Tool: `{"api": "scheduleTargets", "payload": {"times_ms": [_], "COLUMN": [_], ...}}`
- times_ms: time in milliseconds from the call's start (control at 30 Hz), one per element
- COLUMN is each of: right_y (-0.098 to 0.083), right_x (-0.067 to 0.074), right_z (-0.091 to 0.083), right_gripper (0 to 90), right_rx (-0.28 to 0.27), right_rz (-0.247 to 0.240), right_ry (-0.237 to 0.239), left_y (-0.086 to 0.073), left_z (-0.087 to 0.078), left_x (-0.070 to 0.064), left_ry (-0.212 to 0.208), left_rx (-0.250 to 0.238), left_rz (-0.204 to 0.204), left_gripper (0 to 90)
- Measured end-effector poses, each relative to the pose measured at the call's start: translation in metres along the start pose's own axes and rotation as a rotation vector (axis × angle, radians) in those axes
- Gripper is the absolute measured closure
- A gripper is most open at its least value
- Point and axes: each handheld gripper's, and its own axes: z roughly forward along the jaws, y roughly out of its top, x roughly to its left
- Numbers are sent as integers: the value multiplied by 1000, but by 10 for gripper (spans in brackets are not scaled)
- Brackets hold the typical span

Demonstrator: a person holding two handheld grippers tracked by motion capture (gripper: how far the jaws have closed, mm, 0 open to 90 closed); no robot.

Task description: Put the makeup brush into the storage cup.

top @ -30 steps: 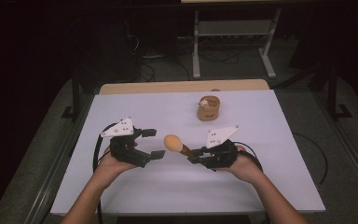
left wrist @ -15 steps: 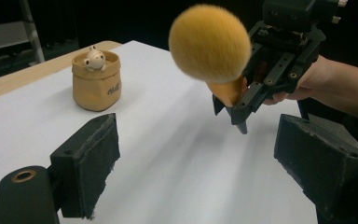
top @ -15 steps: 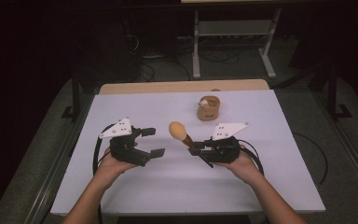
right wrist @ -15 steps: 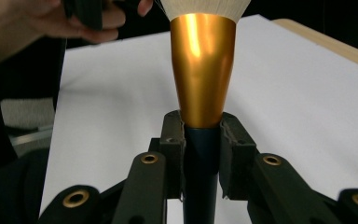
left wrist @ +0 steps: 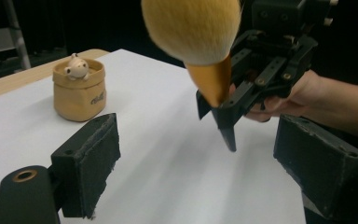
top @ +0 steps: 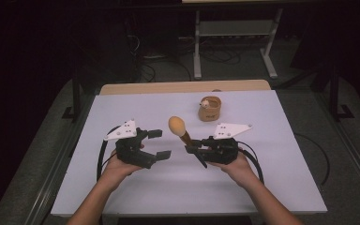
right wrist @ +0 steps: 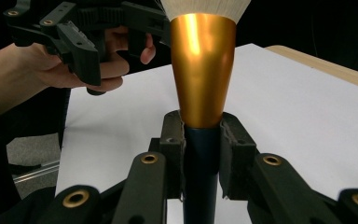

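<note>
Right hand-held gripper (top: 193, 151) is clamped tight on the dark handle of a makeup brush (top: 180, 129), pads pressing both sides just below the gold ferrule, as the right gripper view shows (right wrist: 200, 154). Brush (right wrist: 203, 65) stands tilted, its fluffy tan head up and leaning toward the far left, above the desk (top: 272, 164) and off its surface. Left hand-held gripper (top: 158, 143) is wide open with nothing between its jaws, held just left of the brush, apart from it; in the left gripper view the brush head (left wrist: 192, 28) hangs high between the two spread pads (left wrist: 93, 163). Both grippers sit over the near middle of the white desk. A small tan pot (top: 209, 108) with a little pale figure in it stands farther back, well apart from the brush.
</note>
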Motion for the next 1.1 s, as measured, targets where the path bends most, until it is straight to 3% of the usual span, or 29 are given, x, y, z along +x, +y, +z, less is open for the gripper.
{"api": "scheduleTargets", "payload": {"times_ms": [633, 1100], "right_y": [2, 2], "right_x": [12, 16], "right_z": [20, 26], "right_gripper": [729, 729], "right_rx": [-11, -4], "right_rz": [-24, -39], "right_ry": [23, 32], "left_y": [0, -1], "left_z": [11, 18], "left_x": [-2, -3], "left_ry": [-54, -68], "left_rx": [-41, -41], "left_rz": [-41, -36], "left_gripper": [223, 341]}}
